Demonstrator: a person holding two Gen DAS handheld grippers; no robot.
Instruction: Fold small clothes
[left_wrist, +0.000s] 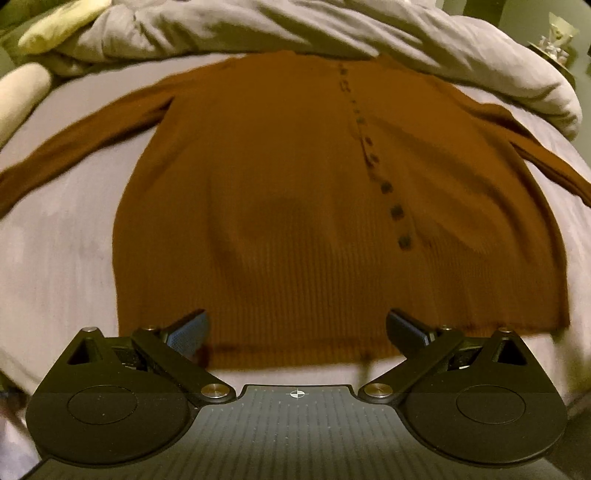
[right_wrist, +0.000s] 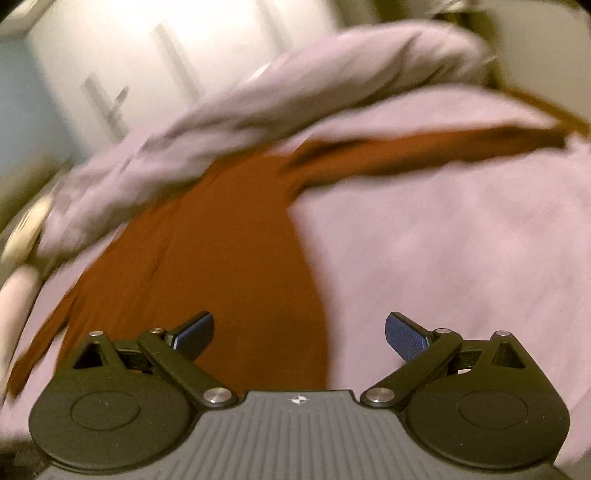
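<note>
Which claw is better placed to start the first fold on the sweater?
Probably the left claw: open and squared over the sweater at its near hem. The right claw, also open, straddles the sweater's side edge, half over bare sheet.

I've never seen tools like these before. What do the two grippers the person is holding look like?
Both look alike. The left gripper and right gripper have a matte black body with a ribbed grey top plate, a small white crosshair mark, two round black discs, angled black link arms with silver pins, and two fingers faced with textured blue pads. No cables or sleeves show.
</note>
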